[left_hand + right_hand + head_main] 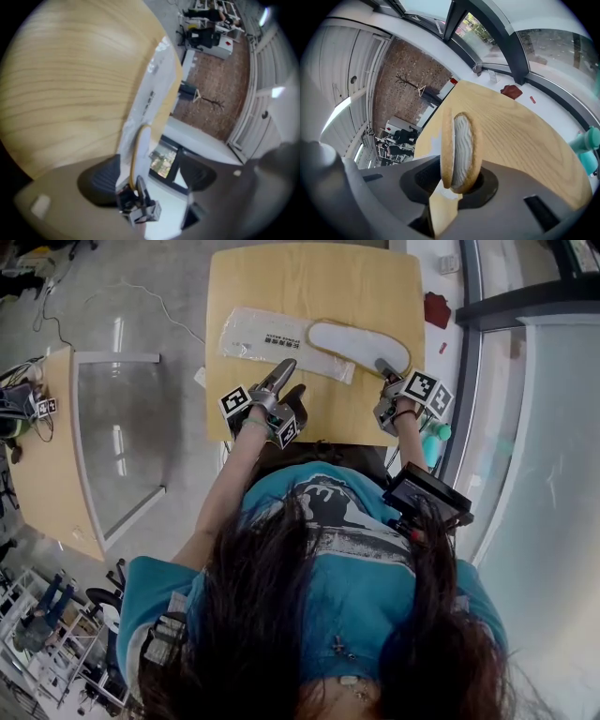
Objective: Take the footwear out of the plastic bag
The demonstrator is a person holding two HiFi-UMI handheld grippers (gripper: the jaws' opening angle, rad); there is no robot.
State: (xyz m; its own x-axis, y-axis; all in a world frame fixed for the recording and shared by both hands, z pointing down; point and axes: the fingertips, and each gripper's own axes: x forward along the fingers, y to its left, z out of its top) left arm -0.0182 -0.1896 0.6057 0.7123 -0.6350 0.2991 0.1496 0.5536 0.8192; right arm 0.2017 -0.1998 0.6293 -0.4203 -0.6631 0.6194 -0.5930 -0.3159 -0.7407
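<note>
A white slipper (361, 345) lies on the wooden table (281, 277), one end still inside the clear plastic bag (267, 336). My right gripper (386, 369) is shut on the slipper's near end. In the right gripper view the slipper (461, 150) stands on edge between the dark pads (429, 176). My left gripper (283, 367) rests at the bag's near edge. In the left gripper view the bag (147, 101) runs along one pad (101, 180), and there is a wide gap to the other pad. The slipper (139, 150) shows beyond it.
A red object (437, 308) lies on the white sill right of the table, and a teal item (436, 432) sits by the right hand. A glass-topped table (117, 437) stands to the left. A black device (427, 495) is by the person's right arm.
</note>
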